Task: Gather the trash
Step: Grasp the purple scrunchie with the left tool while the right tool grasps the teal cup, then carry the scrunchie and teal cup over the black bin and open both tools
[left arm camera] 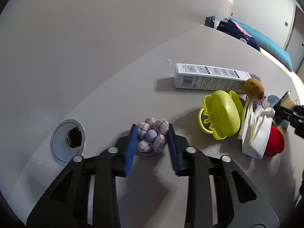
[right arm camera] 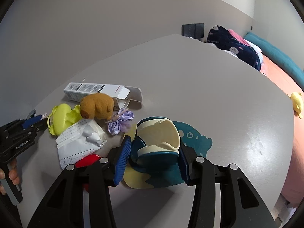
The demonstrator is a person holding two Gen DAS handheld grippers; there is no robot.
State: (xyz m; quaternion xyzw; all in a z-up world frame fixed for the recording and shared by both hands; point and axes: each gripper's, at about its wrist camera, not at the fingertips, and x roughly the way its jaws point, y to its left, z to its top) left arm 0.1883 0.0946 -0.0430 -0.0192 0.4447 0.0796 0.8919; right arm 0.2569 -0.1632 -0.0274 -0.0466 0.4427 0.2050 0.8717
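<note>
My left gripper (left arm camera: 152,133) has its blue pads against both sides of a purple plaid fabric flower (left arm camera: 152,138) on the grey table (left arm camera: 133,79). My right gripper (right arm camera: 154,148) is shut on a teal and cream holder (right arm camera: 157,142) that sits on a teal whale-shaped mat (right arm camera: 195,138). Crumpled white paper (right arm camera: 79,142) lies left of it, also in the left wrist view (left arm camera: 254,131). An open white carton (left arm camera: 210,78) lies behind; it also shows in the right wrist view (right arm camera: 98,92).
A yellow-green plastic case (left arm camera: 218,114), a brown plush toy (right arm camera: 96,105), a purple fabric bow (right arm camera: 121,122) and a red object (left arm camera: 274,144) crowd the pile. A round cable hole (left arm camera: 67,139) is at left. A bed (right arm camera: 275,66) lies beyond the table edge.
</note>
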